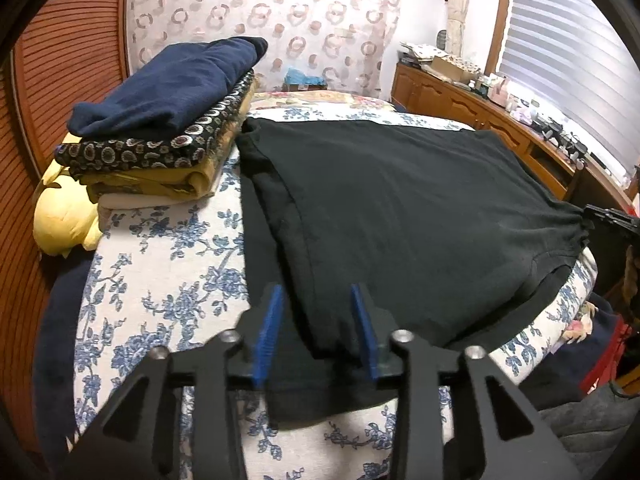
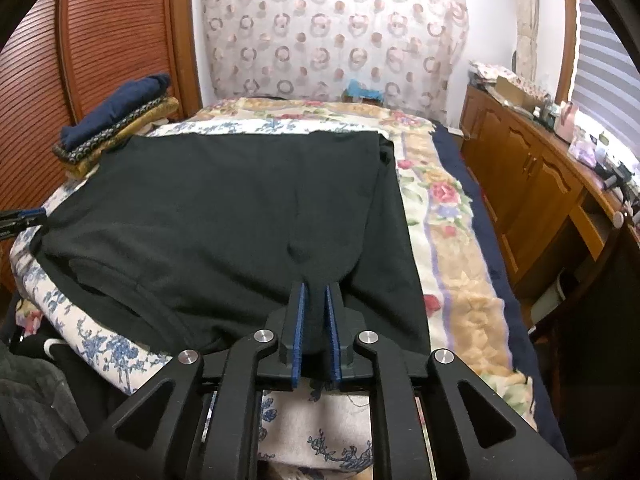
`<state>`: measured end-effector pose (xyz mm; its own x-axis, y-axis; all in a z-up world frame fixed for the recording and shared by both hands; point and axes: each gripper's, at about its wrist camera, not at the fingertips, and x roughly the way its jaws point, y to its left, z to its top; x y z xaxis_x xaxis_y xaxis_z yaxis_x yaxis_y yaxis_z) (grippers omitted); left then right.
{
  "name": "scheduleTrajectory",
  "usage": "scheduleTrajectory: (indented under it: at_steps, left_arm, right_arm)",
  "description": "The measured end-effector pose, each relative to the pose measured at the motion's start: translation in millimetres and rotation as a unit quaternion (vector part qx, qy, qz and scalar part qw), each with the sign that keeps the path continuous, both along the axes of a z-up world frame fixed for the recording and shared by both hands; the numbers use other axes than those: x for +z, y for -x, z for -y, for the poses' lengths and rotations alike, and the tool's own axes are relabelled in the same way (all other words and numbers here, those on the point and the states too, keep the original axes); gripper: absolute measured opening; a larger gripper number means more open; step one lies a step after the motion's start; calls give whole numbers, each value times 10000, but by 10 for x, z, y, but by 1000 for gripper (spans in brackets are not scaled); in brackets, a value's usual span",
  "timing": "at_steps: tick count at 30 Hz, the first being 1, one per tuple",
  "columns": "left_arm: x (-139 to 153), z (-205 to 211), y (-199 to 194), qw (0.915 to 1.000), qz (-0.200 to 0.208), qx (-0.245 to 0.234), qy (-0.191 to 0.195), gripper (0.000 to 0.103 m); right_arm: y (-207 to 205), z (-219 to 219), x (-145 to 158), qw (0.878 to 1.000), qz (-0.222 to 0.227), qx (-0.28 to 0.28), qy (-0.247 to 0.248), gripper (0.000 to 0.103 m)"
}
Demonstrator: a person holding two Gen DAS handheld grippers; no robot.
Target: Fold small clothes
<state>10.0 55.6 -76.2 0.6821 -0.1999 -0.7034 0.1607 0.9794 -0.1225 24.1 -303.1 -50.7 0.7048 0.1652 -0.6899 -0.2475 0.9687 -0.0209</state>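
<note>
A black garment [image 1: 400,216] lies spread on the floral bedspread [image 1: 160,280], with one layer folded over another. My left gripper [image 1: 318,294] is open, its blue pads on either side of the garment's near corner. In the right wrist view, the same black garment [image 2: 224,216] lies flat and my right gripper [image 2: 315,288] is shut on a pinch of its near edge. The right gripper's tip [image 1: 610,218] shows at the garment's right corner in the left wrist view. The left gripper's tip [image 2: 24,216] shows at the left edge of the right wrist view.
A stack of folded clothes [image 1: 168,120], navy on top, sits at the bed's far left, also in the right wrist view [image 2: 116,120]. A yellow plush [image 1: 64,220] lies beside it. A wooden cabinet [image 2: 532,184] with clutter runs along the right. A slatted wooden door [image 2: 100,40] stands left.
</note>
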Motion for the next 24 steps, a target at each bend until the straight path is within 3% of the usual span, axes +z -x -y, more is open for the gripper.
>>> scheduleTrajectory:
  at_steps: [9,24]
  left_arm:
    - [-49,-3,-33,9999,-80,61,-120,38]
    - [-227,-54,-51,9994,-284,174,-53,40]
  right_arm:
    - [29,-149,86,9996,168,181,-160,23]
    - [-160,-866,-118,9952,-10,905,-363,43]
